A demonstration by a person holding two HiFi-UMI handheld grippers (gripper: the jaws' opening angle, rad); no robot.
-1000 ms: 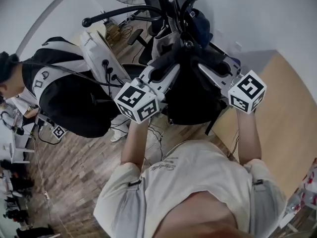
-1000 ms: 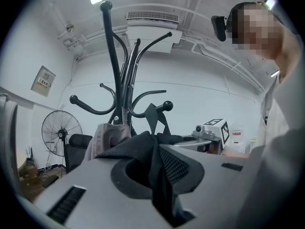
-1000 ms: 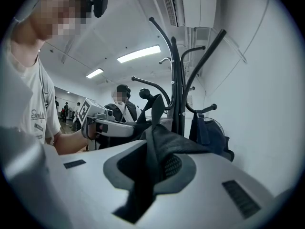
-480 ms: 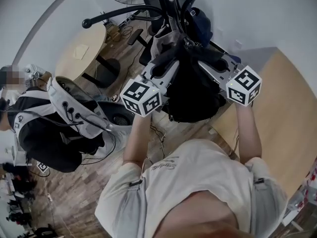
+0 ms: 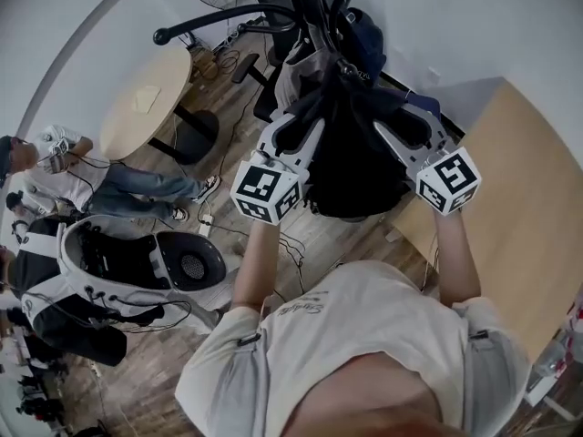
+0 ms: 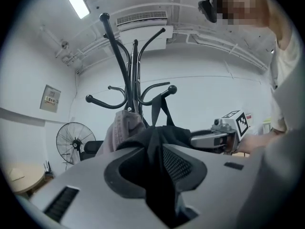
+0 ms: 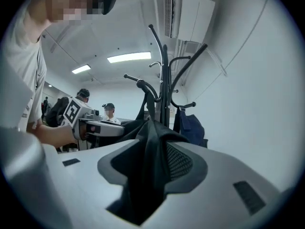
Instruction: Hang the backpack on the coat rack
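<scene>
The black backpack (image 5: pixel 355 162) hangs under the black coat rack (image 5: pixel 314 7). Its top loop (image 6: pixel 159 106) runs up to a curved hook (image 6: pixel 164 89). My left gripper (image 5: pixel 305 121) holds the pack's left side level, shut on a fold of black fabric (image 6: pixel 155 151). On the pack's right side is my right gripper (image 5: pixel 401 121). Its jaws are opening, and black fabric (image 7: pixel 150 147) still lies loosely between them. In the left gripper view the left gripper (image 6: pixel 157 161) looks toward the rack. The right gripper (image 7: pixel 152 161) faces the rack pole (image 7: pixel 164 75).
A grey garment (image 6: pixel 125 128) and a dark blue bag (image 7: pixel 190 128) also hang on the rack. A fan (image 6: pixel 75 142) stands behind it, and a round table (image 5: pixel 146 98) is to the left. A seated person (image 5: pixel 100 180) and white gear (image 5: pixel 137 262) are at left, a wooden surface (image 5: pixel 519 198) at right.
Both grippers have sunk a little with the backpack. The person carrying the white gear has moved from beside my left gripper to the lower left, uncovering the round table and a seated person.
</scene>
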